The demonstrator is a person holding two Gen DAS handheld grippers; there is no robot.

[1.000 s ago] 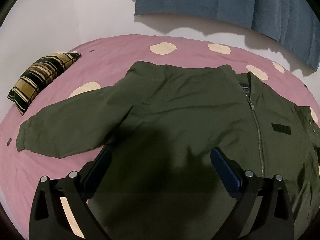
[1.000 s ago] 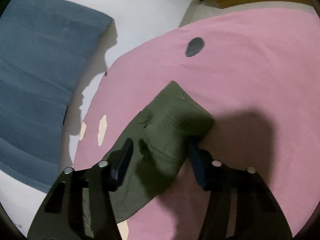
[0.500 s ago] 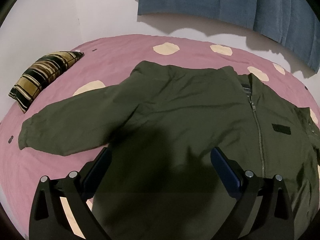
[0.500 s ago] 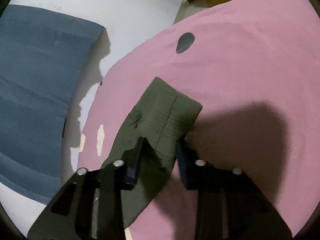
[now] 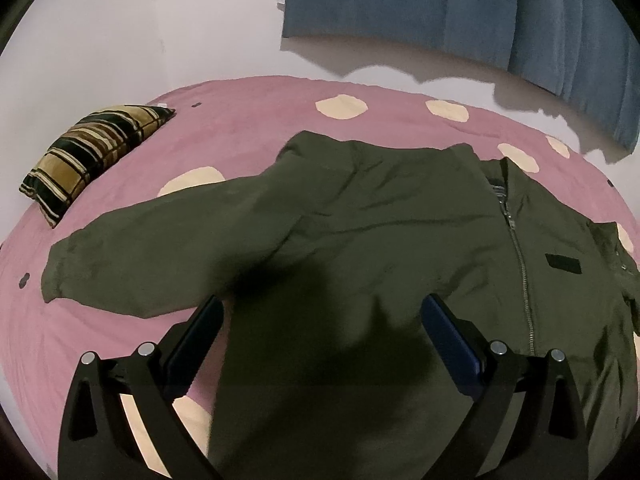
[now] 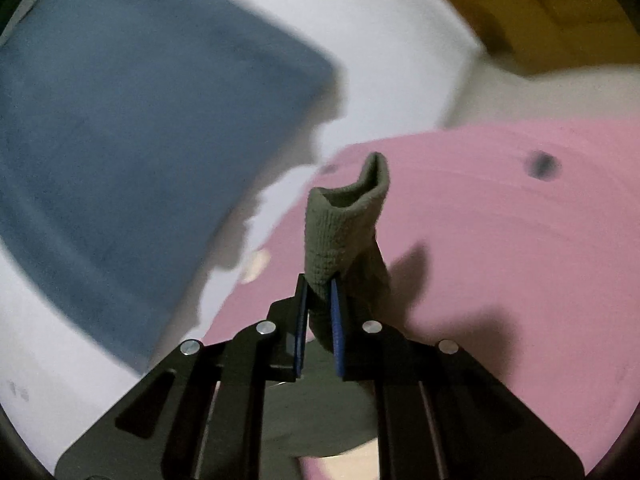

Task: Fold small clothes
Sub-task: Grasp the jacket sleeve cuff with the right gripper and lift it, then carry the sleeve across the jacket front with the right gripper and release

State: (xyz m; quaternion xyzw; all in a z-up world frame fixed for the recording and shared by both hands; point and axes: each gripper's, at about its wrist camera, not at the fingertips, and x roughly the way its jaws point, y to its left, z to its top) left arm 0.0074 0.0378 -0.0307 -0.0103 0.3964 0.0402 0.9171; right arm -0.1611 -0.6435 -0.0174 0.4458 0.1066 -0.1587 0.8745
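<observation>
Two grippers over a pink bed sheet (image 5: 248,120) with pale dots: left gripper (image 5: 320,320) hovering with fingers spread wide and empty above an olive-green jacket (image 5: 360,232) spread flat, zip (image 5: 520,264) done up, one sleeve (image 5: 132,268) reaching out toward a striped cushion (image 5: 92,156) near the sheet's far edge; right gripper (image 6: 319,304) with fingers clamped on the ribbed cuff (image 6: 344,220) of the other sleeve, jaws just closed onto the knit, cuff standing up between the blue pads and lifted clear of the sheet, its open end showing at the top; more green fabric trailing down beneath the fingers; blue curtain (image 5: 460,4) hanging on the white wall behind the bed; right-wrist view smeared by motion, background detail hard to make out
</observation>
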